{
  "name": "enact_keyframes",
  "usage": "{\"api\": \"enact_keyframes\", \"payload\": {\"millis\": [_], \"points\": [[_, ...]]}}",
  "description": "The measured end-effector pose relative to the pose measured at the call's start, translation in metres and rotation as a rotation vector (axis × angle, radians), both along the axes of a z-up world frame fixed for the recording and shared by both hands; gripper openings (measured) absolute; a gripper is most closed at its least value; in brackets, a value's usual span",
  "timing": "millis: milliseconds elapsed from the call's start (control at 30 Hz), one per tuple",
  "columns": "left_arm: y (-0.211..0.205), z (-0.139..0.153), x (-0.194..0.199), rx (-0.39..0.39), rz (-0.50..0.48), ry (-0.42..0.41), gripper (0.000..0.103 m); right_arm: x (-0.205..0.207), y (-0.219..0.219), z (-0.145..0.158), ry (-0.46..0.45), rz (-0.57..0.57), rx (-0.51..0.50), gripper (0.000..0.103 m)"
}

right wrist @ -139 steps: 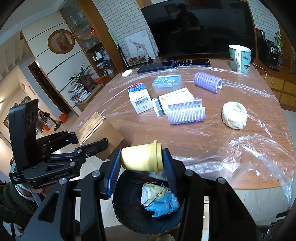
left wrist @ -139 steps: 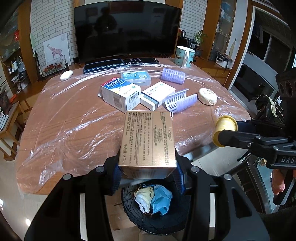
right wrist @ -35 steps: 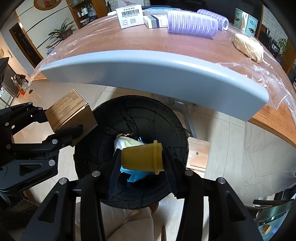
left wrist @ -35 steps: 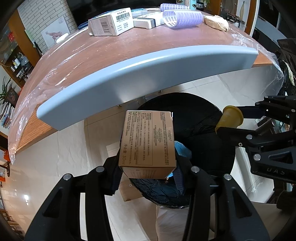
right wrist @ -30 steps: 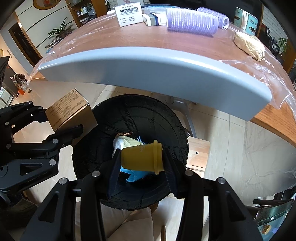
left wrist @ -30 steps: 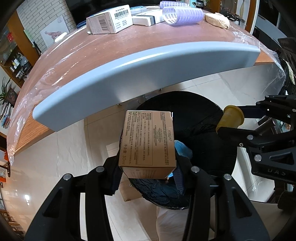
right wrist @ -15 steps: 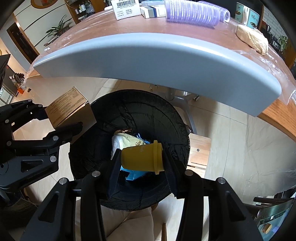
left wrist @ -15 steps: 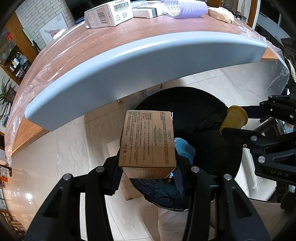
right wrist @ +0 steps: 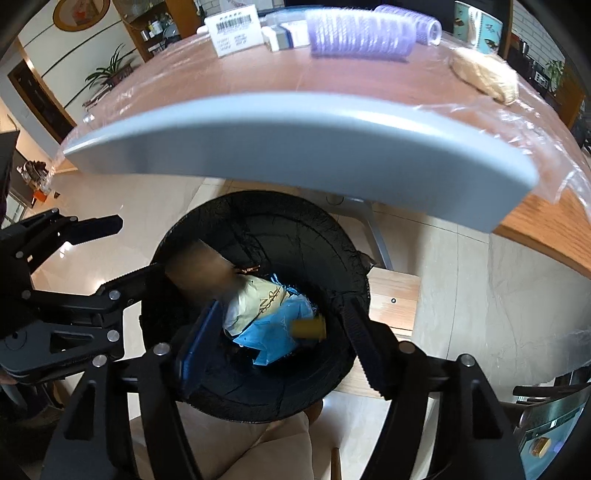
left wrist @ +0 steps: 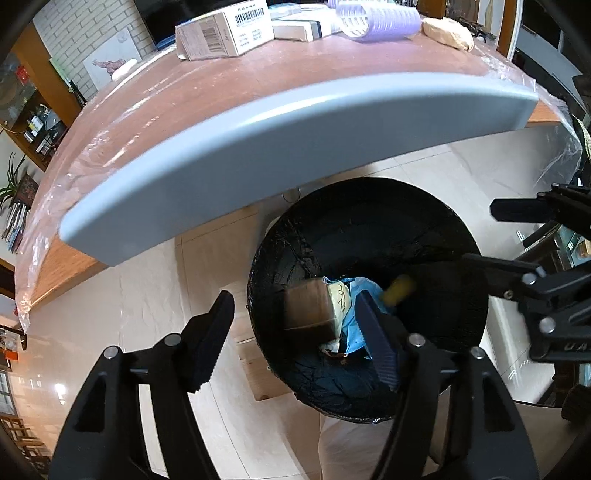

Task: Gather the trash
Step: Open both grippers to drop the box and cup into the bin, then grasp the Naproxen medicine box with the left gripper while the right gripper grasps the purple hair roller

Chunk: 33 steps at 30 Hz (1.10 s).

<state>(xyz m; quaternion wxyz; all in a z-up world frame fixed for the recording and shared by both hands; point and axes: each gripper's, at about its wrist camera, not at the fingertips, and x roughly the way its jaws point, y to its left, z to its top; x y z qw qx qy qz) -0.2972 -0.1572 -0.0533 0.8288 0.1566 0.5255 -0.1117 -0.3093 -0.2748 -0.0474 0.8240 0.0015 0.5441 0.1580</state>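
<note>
Both grippers were held over a black-lined trash bin (left wrist: pixel 369 229) standing on the tiled floor just below the grey edge of the table (left wrist: pixel 295 122). The left gripper (left wrist: pixel 295 328) was seen with its jaws opening and nothing pressed between them; the brown cardboard box (left wrist: pixel 308 308), blurred by motion, was apart from the pads and inside the bin's mouth. The right gripper (right wrist: pixel 280 339) was likewise opening, its pads clear of the small yellow cup (right wrist: pixel 308 329), which was seen blurred inside the bin beside a blue wrapper (right wrist: pixel 273 332) and a cream-coloured bag (right wrist: pixel 255 299) bearing writing that could not be read. On the plastic-covered tabletop a white box (left wrist: pixel 221 35) with barcode labels and small printed text, too small to be made out, was seen near a second white carton (left wrist: pixel 299 29), a purple hair roller (left wrist: pixel 376 18) and a beige lump (left wrist: pixel 448 31). A patterned mug (right wrist: pixel 476 26) was visible at the far edge in the right wrist view. Part of the lettering "UA" was legible on the right gripper's body in the left wrist view.
</note>
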Motion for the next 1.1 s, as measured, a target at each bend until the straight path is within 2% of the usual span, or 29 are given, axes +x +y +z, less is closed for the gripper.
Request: {"api": "enact_keyframes", "payload": {"millis": [167, 233, 333, 400, 433, 533, 667, 833, 967, 1100], "points": [[0.007, 0.021, -0.008, -0.033, -0.011, -0.038, 0.069, -0.012, -0.012, 0.031, -0.071, -0.024, 0.025, 0.077], [0.008, 0.034, -0.013, -0.057, -0.026, -0.07, 0.07, -0.019, -0.016, 0.053, -0.148, -0.023, 0.023, 0.086], [0.013, 0.063, -0.017, -0.133, -0.047, -0.142, 0.087, -0.021, -0.019, 0.081, -0.262, -0.028, 0.008, 0.098], [0.017, 0.084, -0.016, -0.174, -0.049, -0.21, 0.098, -0.017, -0.02, 0.097, -0.334, -0.04, 0.014, 0.099], [0.019, 0.095, -0.013, -0.188, -0.044, -0.245, 0.099, -0.01, -0.022, 0.102, -0.348, -0.043, 0.024, 0.099], [0.024, 0.112, 0.003, -0.194, -0.018, -0.313, 0.101, 0.011, -0.022, 0.108, -0.345, -0.067, 0.05, 0.099], [0.031, 0.119, 0.046, -0.168, 0.008, -0.346, 0.101, 0.047, -0.025, 0.103, -0.314, -0.092, 0.06, 0.099], [0.038, 0.113, 0.092, -0.17, 0.003, -0.318, 0.101, 0.082, -0.016, 0.094, -0.289, -0.096, 0.01, 0.099], [0.036, 0.106, 0.116, -0.177, -0.045, -0.291, 0.101, 0.104, -0.013, 0.083, -0.257, -0.101, -0.013, 0.099], [0.025, 0.1, 0.14, -0.143, -0.107, -0.296, 0.101, 0.12, -0.01, 0.075, -0.23, -0.103, -0.019, 0.099]]}}
